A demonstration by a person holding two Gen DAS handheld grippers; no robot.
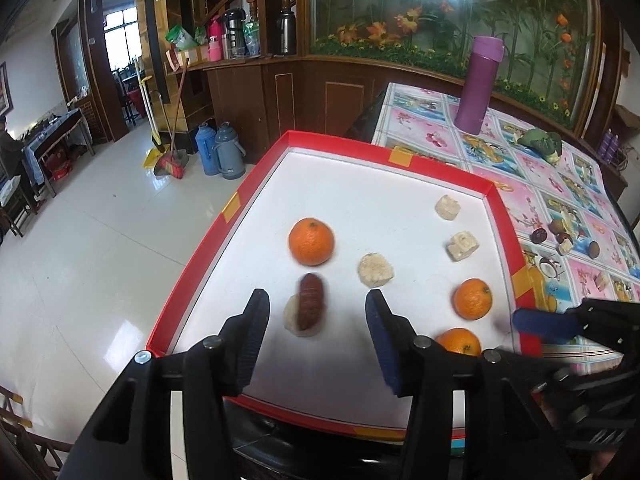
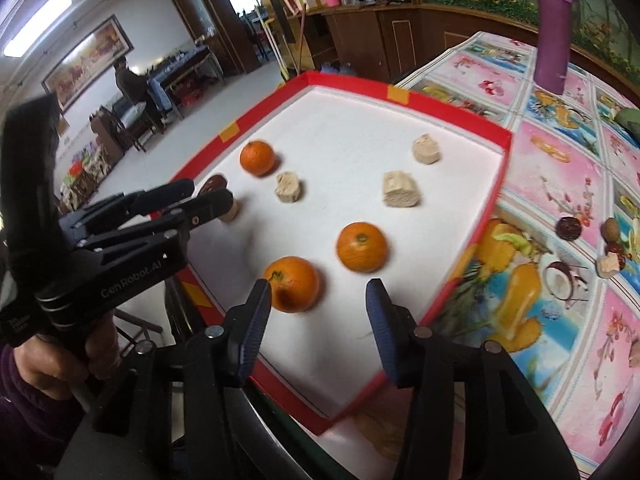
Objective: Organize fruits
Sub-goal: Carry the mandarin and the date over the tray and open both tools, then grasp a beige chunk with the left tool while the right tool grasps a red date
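Observation:
A red-rimmed white tray (image 1: 508,216) holds three oranges (image 1: 311,242) (image 1: 473,299) (image 1: 459,341) and several beige chunks (image 1: 376,270). A dark red date (image 1: 311,306) lies on a pale chunk (image 1: 294,322), slightly blurred. My left gripper (image 1: 317,300) hovers open over them, its fingers wide apart on either side and touching neither. My right gripper (image 2: 318,287) is open above the tray's near corner. The nearest orange (image 2: 294,284) sits just inside its left finger (image 2: 256,320), and a second orange (image 2: 362,247) lies just beyond. The left gripper (image 2: 208,196) also shows from the side.
The tray's left part juts past the table over a tiled floor. On the flowered tablecloth (image 2: 560,160) to the right lie small dark and brown fruits (image 2: 568,228) (image 2: 611,230), a tall purple flask (image 2: 554,28) and a green item (image 1: 540,140). A hand (image 2: 60,364) holds the left gripper.

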